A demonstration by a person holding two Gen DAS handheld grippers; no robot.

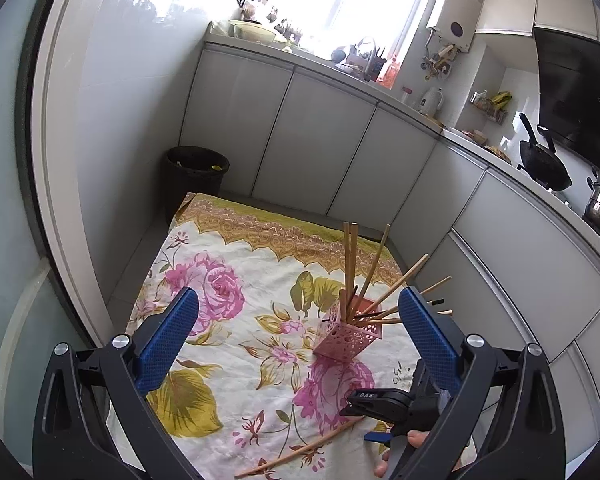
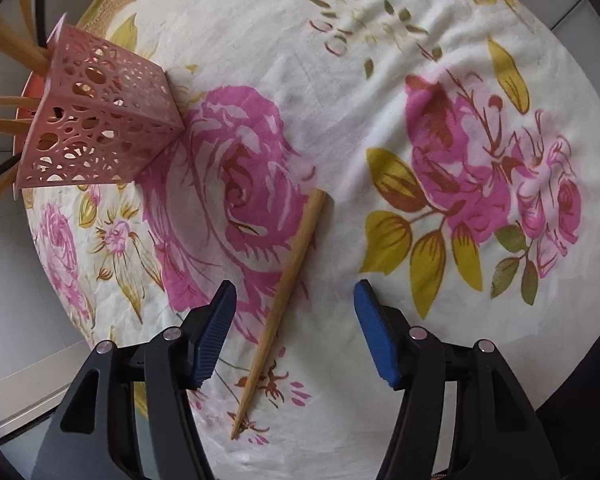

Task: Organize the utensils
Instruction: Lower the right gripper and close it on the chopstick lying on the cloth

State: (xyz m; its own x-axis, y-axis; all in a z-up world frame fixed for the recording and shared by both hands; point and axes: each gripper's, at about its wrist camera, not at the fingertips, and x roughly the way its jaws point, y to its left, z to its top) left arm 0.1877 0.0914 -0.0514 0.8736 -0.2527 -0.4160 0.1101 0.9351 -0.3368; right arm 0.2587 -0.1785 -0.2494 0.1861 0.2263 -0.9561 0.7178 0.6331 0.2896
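— While the right claw (image 2: 294, 330) points steeply down at the floral cloth (image 2: 340, 100), where does the loose chopstick (image 2: 286, 300) lie?

— It lies flat on the cloth, between the two blue pads and nearer the left one. In the right wrist view its long axis runs from lower left to upper right. The thick, blunt end points up and away toward the big pink rose; the thin tip points back toward the camera, past the pads.

— Has the claw got hold of it?

— No. The jaws stand partly open, with clear cloth on either side of the stick, and neither pad touches it. Nothing is gripped.

— And the left claw (image 1: 300, 332)?

— Wide open and empty, aimed across the cloth at a shallow downward angle. The pink holder (image 1: 346, 336) shows between its pads, farther off.

— How does that holder stand?

— It is a square, perforated holder, upright on the cloth. Several chopsticks (image 1: 350, 268) are in it: a few stand nearly vertical, while others fan out to the right. A dark stick or two are mixed in.

— Can the loose chopstick be seen from the left side as well?

— Yes, low in that view, slanting from lower left up toward the right claw, which shows there with fingers (image 1: 416, 438) of the person's hand on it.

— Is the holder near the loose stick?

— Near, yet apart; they don't touch.
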